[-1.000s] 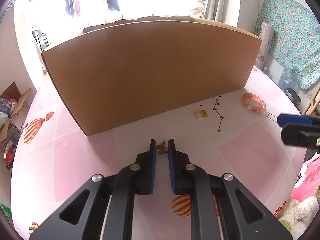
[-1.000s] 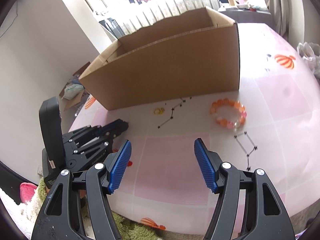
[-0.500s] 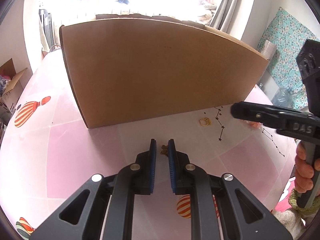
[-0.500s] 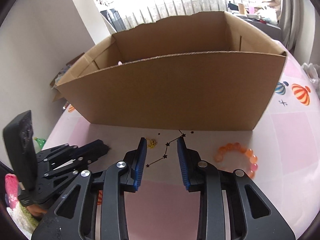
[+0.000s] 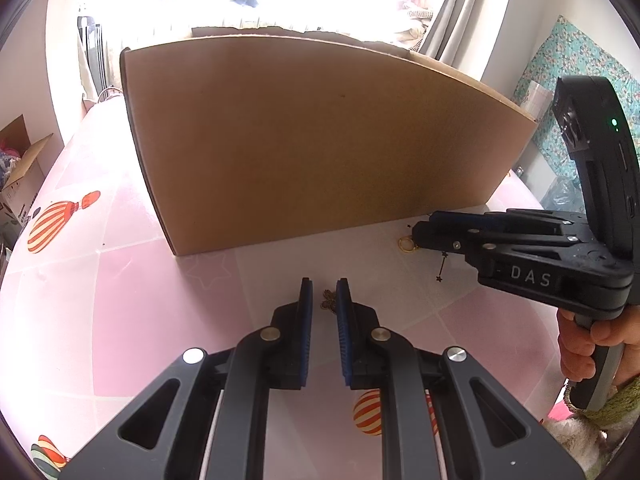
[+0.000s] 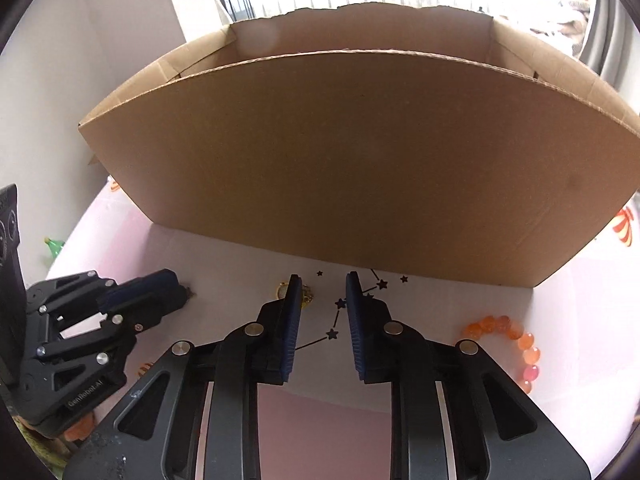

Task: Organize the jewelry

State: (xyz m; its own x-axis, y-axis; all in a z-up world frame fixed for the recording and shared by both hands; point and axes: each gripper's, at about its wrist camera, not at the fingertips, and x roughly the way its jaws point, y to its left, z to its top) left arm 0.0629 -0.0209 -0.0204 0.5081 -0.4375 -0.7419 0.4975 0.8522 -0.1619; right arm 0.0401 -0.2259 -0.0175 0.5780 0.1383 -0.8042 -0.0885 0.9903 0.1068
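Note:
My left gripper [image 5: 323,284] is shut on a small bronze charm [image 5: 329,300] held at its fingertips, just above the pink tablecloth. From the right wrist view the left gripper [image 6: 180,286] sits low on the left. A gold ring [image 5: 407,244] lies on the cloth before the tall cardboard box [image 5: 320,140]. My right gripper [image 6: 323,280] has come down at the ring [image 6: 306,295], its left finger partly over it. Its jaws are closing, with only printed stars plainly between them. An orange bead bracelet [image 6: 508,340] lies to the right.
The cardboard box [image 6: 360,160] is open-topped and blocks the way just beyond both grippers. A hand [image 5: 580,344] grips the right gripper's handle [image 5: 418,236]. A smaller box of clutter [image 5: 20,172] stands off the table at left. The table edge is near on the right.
My right gripper has swung in from the right toward the box and the gold ring, and its jaws have narrowed from wide apart. The left gripper has stayed put, rolling slightly.

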